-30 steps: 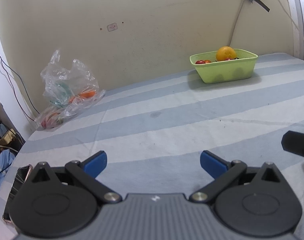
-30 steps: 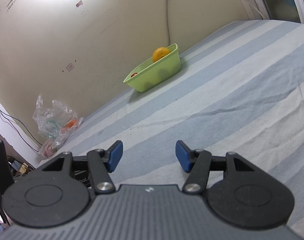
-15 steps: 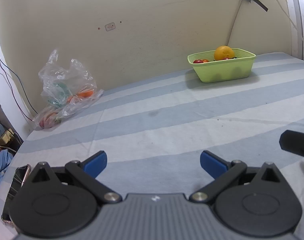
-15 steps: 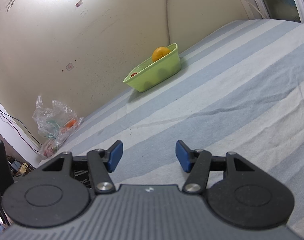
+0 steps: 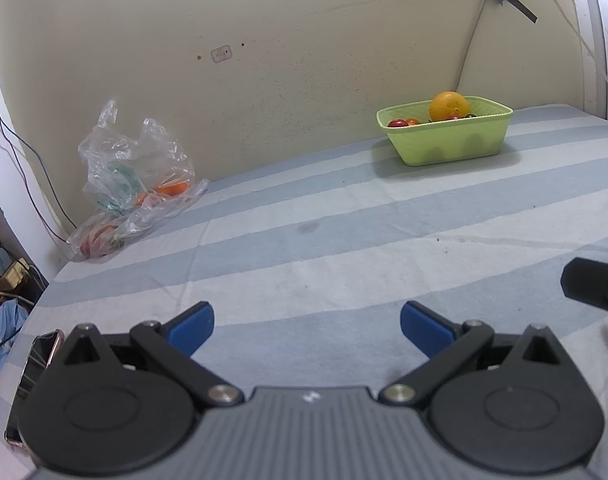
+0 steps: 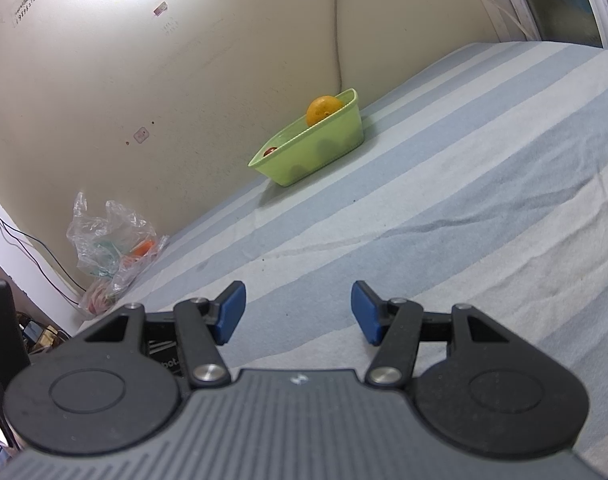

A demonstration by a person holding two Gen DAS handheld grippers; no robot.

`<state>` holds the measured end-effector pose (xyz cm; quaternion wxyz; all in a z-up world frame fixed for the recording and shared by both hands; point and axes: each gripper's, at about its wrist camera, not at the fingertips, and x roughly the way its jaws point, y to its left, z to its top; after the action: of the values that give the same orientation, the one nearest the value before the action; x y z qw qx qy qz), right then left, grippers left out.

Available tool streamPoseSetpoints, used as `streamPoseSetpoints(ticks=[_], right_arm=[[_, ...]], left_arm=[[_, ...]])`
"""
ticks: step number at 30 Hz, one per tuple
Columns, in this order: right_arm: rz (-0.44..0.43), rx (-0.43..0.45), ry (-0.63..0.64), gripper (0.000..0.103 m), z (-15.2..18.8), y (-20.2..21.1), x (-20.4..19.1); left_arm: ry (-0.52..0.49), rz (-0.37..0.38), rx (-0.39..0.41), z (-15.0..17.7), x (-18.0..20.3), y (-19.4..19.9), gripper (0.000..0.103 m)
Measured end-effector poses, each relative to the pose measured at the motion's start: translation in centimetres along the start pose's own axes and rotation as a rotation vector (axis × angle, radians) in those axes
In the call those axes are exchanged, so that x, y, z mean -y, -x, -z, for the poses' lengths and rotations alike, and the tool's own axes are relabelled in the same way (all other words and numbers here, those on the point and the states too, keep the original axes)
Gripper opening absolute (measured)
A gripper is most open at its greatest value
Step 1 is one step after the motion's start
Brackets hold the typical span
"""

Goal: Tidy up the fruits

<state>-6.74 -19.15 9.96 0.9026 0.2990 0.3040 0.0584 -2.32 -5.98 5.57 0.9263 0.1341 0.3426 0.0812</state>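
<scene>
Ahead of the left gripper (image 5: 307, 326), its blue fingers (image 5: 192, 326) were spread wide with nothing between them, hovering low over the striped bed sheet (image 5: 344, 240). Far beyond the right finger, against the wall, stood a green basket (image 5: 448, 142) holding an orange (image 5: 449, 105) and a few small red fruits (image 5: 398, 123). Far beyond the left finger, also by the wall, lay a crumpled clear plastic bag (image 5: 132, 176) with orange and red fruit inside, well apart from the basket. A phone (image 5: 32, 376) lay just outside the left finger, at the sheet's edge.

Likewise the right gripper (image 6: 298, 312) had its fingers (image 6: 232, 312) parted and empty above the sheet. Straight ahead of them, far off, sat the basket (image 6: 316, 156) with the orange (image 6: 323, 109) at its far end; the bag (image 6: 112, 248) lay far beyond the left finger.
</scene>
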Motion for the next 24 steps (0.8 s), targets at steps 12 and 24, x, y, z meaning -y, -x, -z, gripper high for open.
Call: streamPoseSetpoints(ticks=[12,24], right_arm=[[0.0,0.01,-0.004,0.061,0.01,0.25,0.03],[0.0,0.01,-0.007,0.061,0.05,0.22,0.07]], left_arm=[[-0.003,-0.007,0.0,-0.08,0.15,0.06,0.103],[-0.007,-0.015,-0.002,-0.04,0.38,-0.08,0.103]])
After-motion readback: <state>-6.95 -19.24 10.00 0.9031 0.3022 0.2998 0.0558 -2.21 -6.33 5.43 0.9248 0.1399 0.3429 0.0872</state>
